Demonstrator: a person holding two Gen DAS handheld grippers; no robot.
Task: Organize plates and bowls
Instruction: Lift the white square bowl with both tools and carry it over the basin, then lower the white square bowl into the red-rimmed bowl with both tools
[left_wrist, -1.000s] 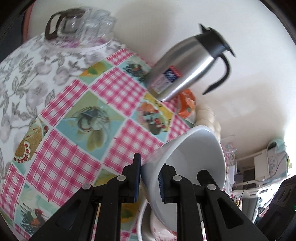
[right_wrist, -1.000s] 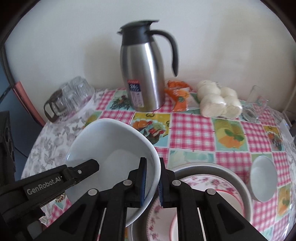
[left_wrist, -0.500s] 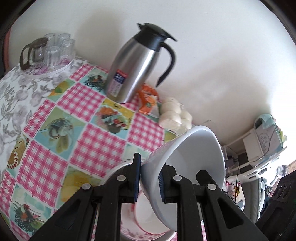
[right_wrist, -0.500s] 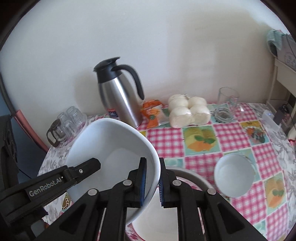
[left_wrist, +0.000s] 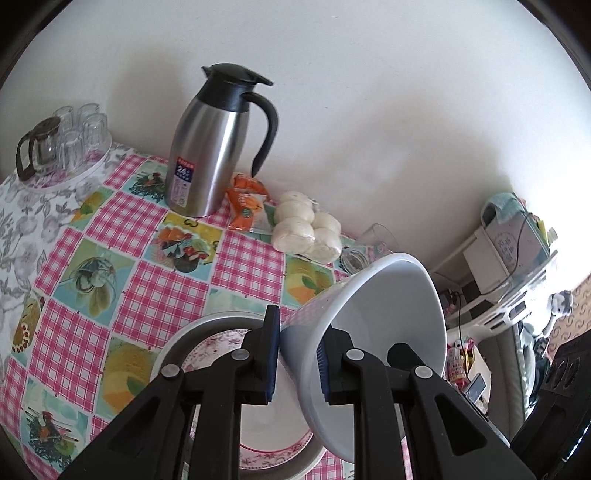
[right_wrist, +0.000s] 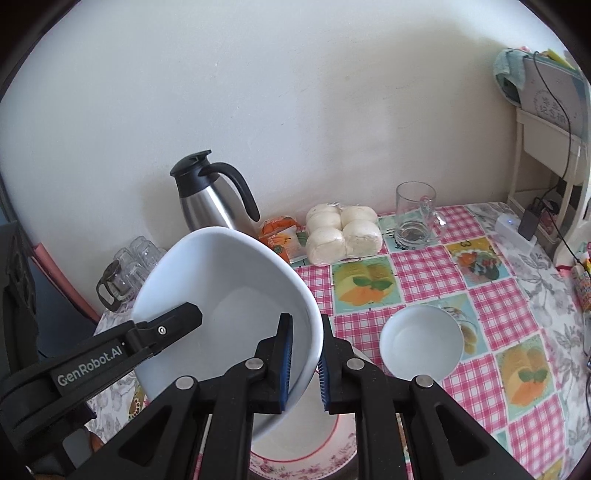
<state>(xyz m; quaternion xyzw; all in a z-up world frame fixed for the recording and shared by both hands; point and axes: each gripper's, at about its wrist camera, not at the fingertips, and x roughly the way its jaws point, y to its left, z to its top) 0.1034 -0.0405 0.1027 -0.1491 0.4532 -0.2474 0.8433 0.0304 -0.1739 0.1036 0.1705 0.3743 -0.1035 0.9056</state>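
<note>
We held the large white bowl (right_wrist: 229, 295) in the air, tilted, its hollow bare. The right hand-held gripper (right_wrist: 304, 363) was clamped on its rim, one blue pad inside the wall and the other outside. The left hand-held gripper (left_wrist: 297, 363) gripped the opposite rim in the same way, and its finger (right_wrist: 162, 330) showed inside the bowl from the right wrist view. Below the bowl, on the bench (left_wrist: 147, 288) with its pink checked cloth, lay a floral plate (left_wrist: 273, 448) nested in a grey dish (left_wrist: 177, 339); the plate's white centre held nothing we could see. A small white bowl (right_wrist: 421, 341), bare inside, stood on the bench just right of the plate and well apart from both grippers. Near the wall stood a steel thermos jug (left_wrist: 207, 155), an orange packet (left_wrist: 245, 203), a bag of white buns (right_wrist: 343, 236) and a glass mug (right_wrist: 415, 214) with nothing in it. At the left edge a round tray (left_wrist: 92, 166) carried a small glass pot (left_wrist: 38, 147) and upturned glasses (left_wrist: 85, 129)
</note>
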